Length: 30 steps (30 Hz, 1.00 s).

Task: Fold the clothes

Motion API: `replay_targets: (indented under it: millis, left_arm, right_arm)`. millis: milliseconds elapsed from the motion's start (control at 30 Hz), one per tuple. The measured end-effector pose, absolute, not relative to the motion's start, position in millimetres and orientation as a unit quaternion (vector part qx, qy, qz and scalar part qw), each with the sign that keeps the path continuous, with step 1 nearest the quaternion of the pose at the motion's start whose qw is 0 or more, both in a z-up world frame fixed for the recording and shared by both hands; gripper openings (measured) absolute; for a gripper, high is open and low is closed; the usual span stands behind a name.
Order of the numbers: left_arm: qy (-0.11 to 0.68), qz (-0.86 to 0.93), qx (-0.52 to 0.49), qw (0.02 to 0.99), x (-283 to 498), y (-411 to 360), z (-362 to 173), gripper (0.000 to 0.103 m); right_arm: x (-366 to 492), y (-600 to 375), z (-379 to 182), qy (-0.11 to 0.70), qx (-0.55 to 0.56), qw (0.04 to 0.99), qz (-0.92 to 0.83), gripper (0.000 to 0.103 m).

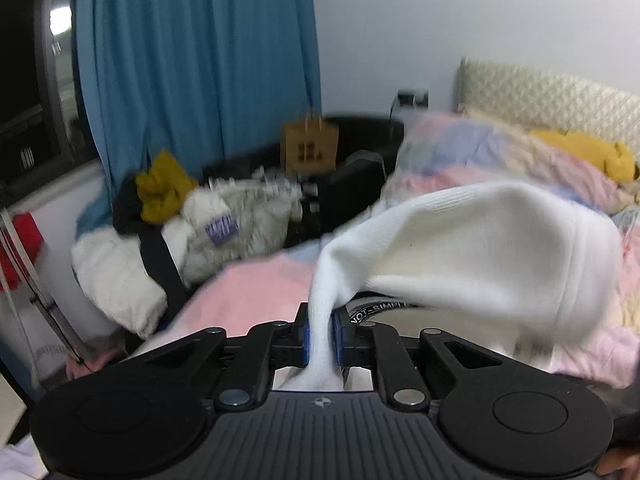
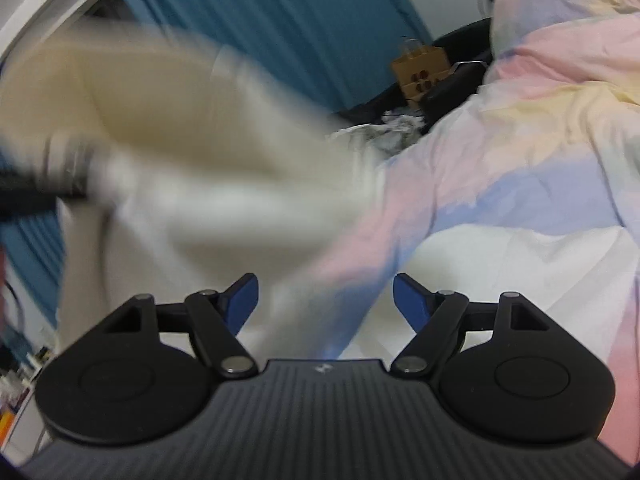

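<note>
Early days on this fold, by the look of it: the white garment [image 1: 480, 240] is up in the air, bunched and billowing, with no neat crease or flat panel anywhere to be seen, so I'd judge the folding proper hasn't started. All of it is left: spread it on the pastel duvet [image 1: 248, 300], then bring the edges over.

The left gripper [image 1: 320, 336] is clenched tight on a pinch of the white fabric, blue pads pressing from both sides, and the cloth streams up and away toward 2 o'clock over the bed. The tool points roughly level, across the mattress toward the blue curtain [image 1: 192, 80] at 11 o'clock.

The right gripper [image 2: 325, 300] has its jaws spread wide, nothing between them, aimed down at the duvet. The garment [image 2: 180, 140] swings past at 10 o'clock in its view, heavily blurred. A brown paper bag [image 2: 420, 72] sits at 1 o'clock.
</note>
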<state>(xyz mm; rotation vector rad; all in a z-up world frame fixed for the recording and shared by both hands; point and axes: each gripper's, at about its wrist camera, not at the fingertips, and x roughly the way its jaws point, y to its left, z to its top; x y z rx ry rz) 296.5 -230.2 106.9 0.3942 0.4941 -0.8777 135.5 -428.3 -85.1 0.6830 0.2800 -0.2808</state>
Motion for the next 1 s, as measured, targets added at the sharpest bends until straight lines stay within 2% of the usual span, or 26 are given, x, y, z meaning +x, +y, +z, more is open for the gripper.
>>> replay_targets:
  millis: [300,400,433,467,533,600,667,767,1000]
  left_arm:
    - [0.323,-0.354,0.169,0.861,424.8,-273.0,-61.9,0.015]
    - [0.33,-0.337,0.164,0.867,453.0,-268.0,-84.2,0.033]
    - [0.329,-0.332,0.163,0.869,452.9,-263.9,-83.6,0.043]
    - [0.327,-0.327,0.162,0.872,451.7,-259.2,-82.1,0.049]
    - [0.317,-0.322,0.162,0.877,436.7,-241.8,-70.4,0.052]
    - [0.303,-0.312,0.141,0.889,414.0,-212.3,-55.6,0.062]
    - [0.29,-0.306,0.108,0.9,370.5,-172.2,-31.1,0.065]
    - [0.288,-0.282,0.063,0.913,310.1,-108.9,-19.1,0.068]
    - [0.32,-0.175,-0.019,0.931,157.8,15.6,-34.5,0.068]
  right_arm:
    - [171.3,-454.9,-128.9,0.199,0.373,0.893,-0.156,0.077]
    - [179.1,-453.6,-136.5,0.206,0.368,0.894,-0.15,0.077]
    - [181.6,-453.4,-138.6,0.208,0.368,0.894,-0.148,0.077]
    - [184.4,-453.9,-141.0,0.211,0.369,0.893,-0.146,0.077]
    - [188.1,-455.1,-144.1,0.219,0.375,0.89,-0.143,0.077]
    - [190.5,-457.8,-145.8,0.222,0.38,0.886,-0.145,0.077]
    - [191.4,-461.9,-146.1,0.222,0.386,0.883,-0.146,0.077]
    - [193.4,-468.3,-146.1,0.228,0.404,0.874,-0.144,0.077]
    - [200.6,-476.0,-141.8,0.242,0.425,0.864,-0.121,0.077]
